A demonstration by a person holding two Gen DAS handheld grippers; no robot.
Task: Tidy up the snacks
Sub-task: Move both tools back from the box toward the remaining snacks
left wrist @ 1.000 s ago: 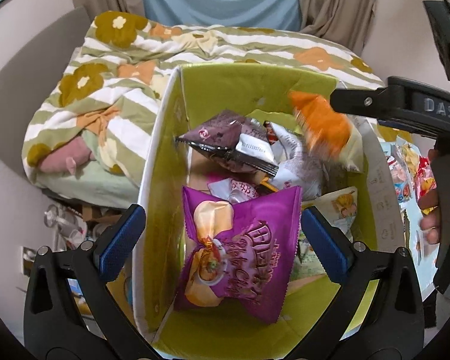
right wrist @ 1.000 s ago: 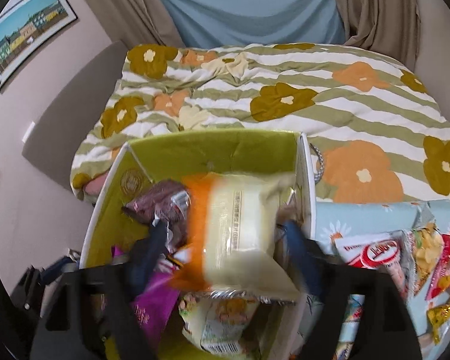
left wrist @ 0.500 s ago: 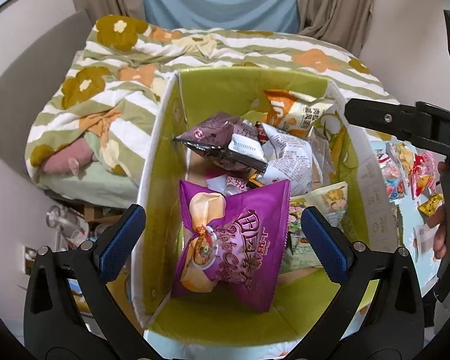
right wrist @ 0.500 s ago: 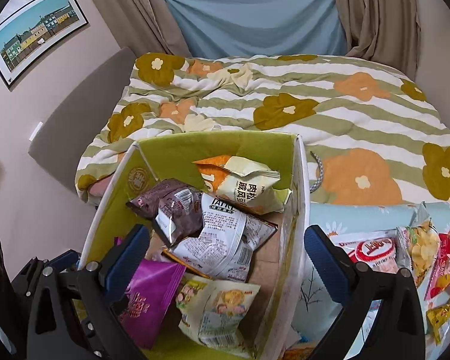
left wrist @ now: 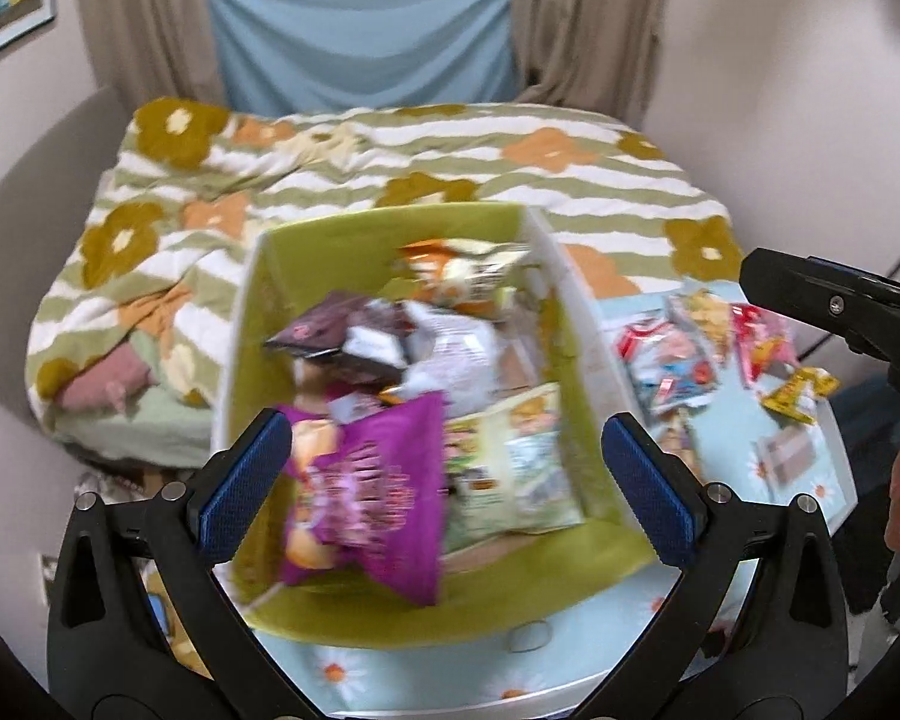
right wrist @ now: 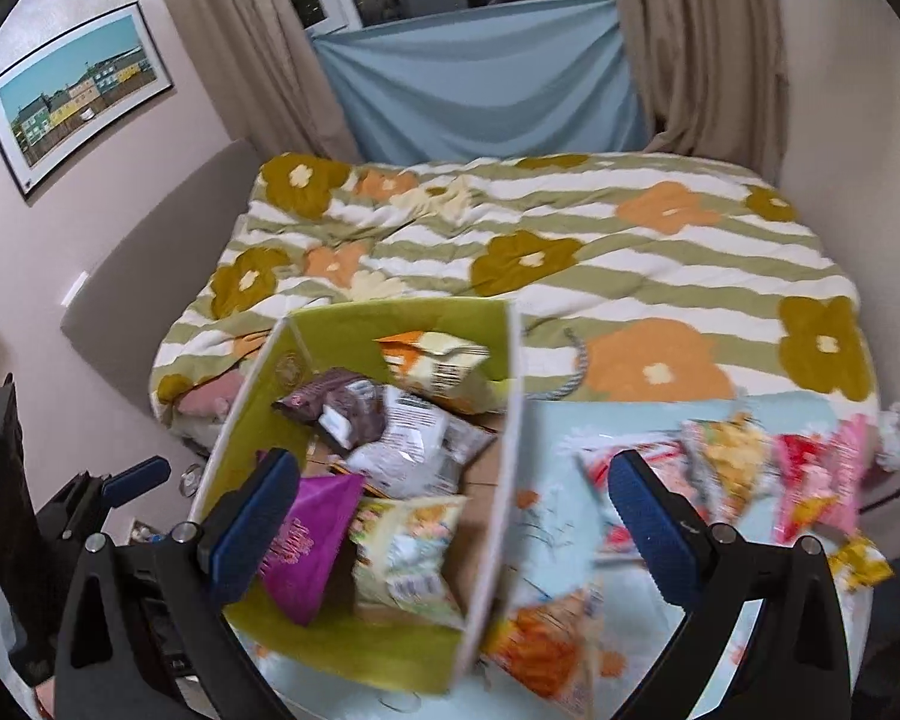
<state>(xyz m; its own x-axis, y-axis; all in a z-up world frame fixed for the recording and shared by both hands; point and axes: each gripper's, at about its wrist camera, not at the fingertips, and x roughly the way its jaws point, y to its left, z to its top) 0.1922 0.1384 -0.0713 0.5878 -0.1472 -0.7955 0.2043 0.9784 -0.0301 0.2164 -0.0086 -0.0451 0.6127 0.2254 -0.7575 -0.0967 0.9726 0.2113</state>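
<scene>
Both grippers, left gripper [left wrist: 444, 471] and right gripper [right wrist: 453, 516], gape wide and empty above one green box [left wrist: 390, 228] holding five snack bags.

Ahead of the left claw [left wrist: 444, 480], between its fingers: a box [left wrist: 390, 228] on the table [left wrist: 570, 654], snack bags [left wrist: 426, 360] piled inside. Right of the box, loose packets [left wrist: 720, 348] (also on the table). Behind everything, the bed [left wrist: 390, 156].
</scene>
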